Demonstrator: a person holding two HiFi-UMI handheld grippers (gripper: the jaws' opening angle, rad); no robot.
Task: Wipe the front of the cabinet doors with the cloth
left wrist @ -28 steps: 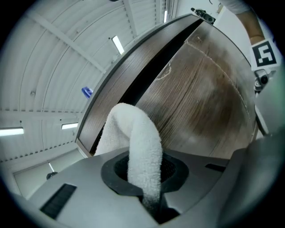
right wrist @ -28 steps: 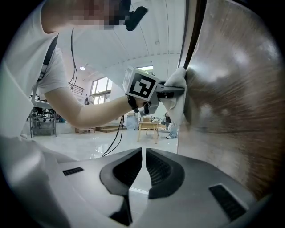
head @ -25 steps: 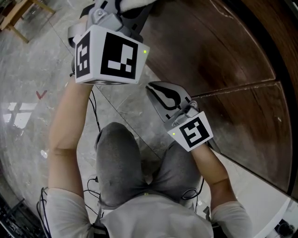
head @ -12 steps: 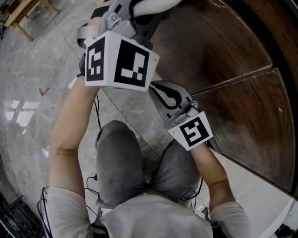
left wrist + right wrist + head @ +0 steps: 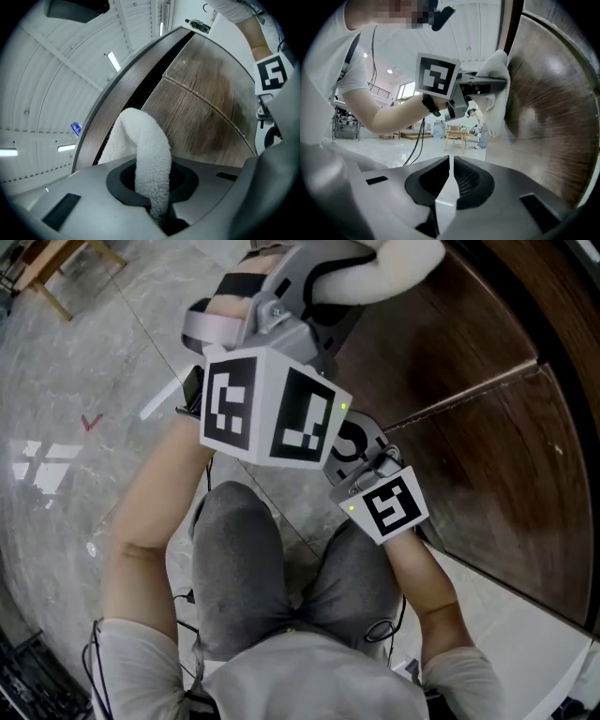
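Wipe in progress. Left gripper [image 5: 152, 182]: fingers clenched on the white terry cloth [image 5: 151, 150], which rises out of the grip and folds over to the left. In the right gripper view the loose part of the cloth lies flat against the dark wood cabinet doors [image 5: 469, 324], so contact with the front appears made. In the head view the cloth sits at the far end of the scene, over the far door panel, beyond the seam [image 5: 469, 395] that divides the two panels. Right gripper [image 5: 451, 174]: fingers drawn together with only a thin slit between them, nothing held; it idles near the person, just beside the near panel, and takes no part in the wiping. The doors stand to the right, the pale stone floor [image 5: 84, 352] to the left. Progress: cannot be read off directly. The wood shows soft pale sheens in the gripper views, but these may be light reflections and not wiped tracks; no clear boundary between cleaned and uncleaned wood is visible. Judgement: the far panel is the one being worked; the near panel, with no cloth on it, likely remains to be done, along with any far-panel area out of view. Task judged partly complete at most.
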